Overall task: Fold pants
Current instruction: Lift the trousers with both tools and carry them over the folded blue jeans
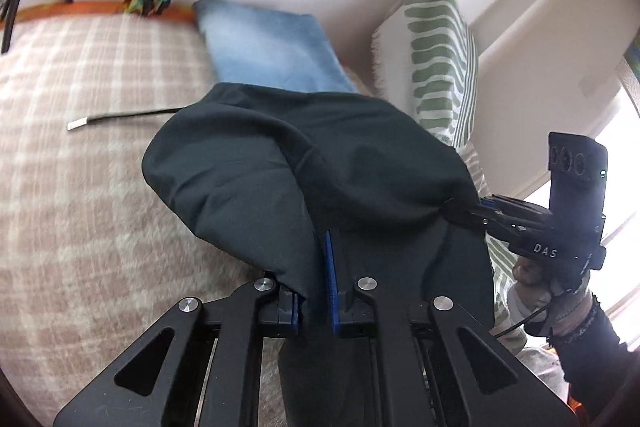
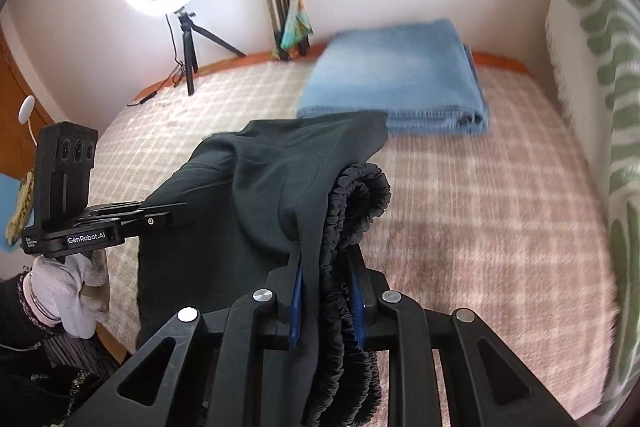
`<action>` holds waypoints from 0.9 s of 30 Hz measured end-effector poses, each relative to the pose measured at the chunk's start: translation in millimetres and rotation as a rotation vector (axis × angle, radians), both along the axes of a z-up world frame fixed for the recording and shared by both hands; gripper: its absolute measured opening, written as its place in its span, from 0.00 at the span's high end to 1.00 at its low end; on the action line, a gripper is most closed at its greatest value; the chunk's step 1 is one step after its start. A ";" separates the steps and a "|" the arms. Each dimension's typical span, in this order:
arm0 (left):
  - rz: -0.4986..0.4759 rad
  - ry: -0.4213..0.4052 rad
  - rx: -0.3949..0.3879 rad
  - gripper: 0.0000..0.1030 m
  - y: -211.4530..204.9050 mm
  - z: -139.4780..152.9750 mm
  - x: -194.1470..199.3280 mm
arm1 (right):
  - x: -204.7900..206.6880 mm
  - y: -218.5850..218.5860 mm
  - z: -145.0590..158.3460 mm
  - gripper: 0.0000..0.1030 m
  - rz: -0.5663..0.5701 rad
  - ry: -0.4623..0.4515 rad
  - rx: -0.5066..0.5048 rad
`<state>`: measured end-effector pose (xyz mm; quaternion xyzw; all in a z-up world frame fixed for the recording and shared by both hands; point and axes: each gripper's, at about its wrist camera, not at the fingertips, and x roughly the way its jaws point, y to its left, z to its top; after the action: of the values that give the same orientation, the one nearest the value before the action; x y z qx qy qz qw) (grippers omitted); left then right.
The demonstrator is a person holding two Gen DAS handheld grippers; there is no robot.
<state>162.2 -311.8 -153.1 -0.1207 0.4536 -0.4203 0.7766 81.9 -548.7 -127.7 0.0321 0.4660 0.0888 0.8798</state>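
From the left wrist, the left gripper (image 1: 316, 279) is clamped tight on a fold of the dark pants (image 1: 304, 163), which billow above the checked bedspread (image 1: 80, 187); the right gripper (image 1: 472, 213) pinches their far edge, a folded blue blanket (image 1: 272, 47) behind. From the right wrist, the right gripper (image 2: 328, 291) is nearly closed on the gathered elastic waistband (image 2: 356, 211), the pants (image 2: 248, 195) stretching across to the left gripper (image 2: 160, 217), lifted off the bedspread (image 2: 480, 207).

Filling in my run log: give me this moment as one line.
stage: lifting | left gripper: shut on pants | right gripper: shut on waistband | pants: held above bed
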 end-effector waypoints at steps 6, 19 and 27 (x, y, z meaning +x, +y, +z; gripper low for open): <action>-0.003 -0.061 -0.039 0.93 -8.0 31.5 25.4 | 8.8 0.4 39.1 0.83 0.007 -0.088 -0.045; -0.007 -0.230 -0.035 0.93 -50.6 82.3 95.2 | 75.2 -28.6 79.3 0.94 -0.059 -0.205 -0.089; 0.034 -0.201 0.071 0.95 -90.9 51.0 157.4 | 152.4 -57.6 41.6 0.95 -0.141 -0.125 -0.044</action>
<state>319.6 -402.6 -102.1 -0.0582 0.3859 -0.4006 0.8290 234.4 -606.3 -86.1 0.0398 0.4085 0.0183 0.9117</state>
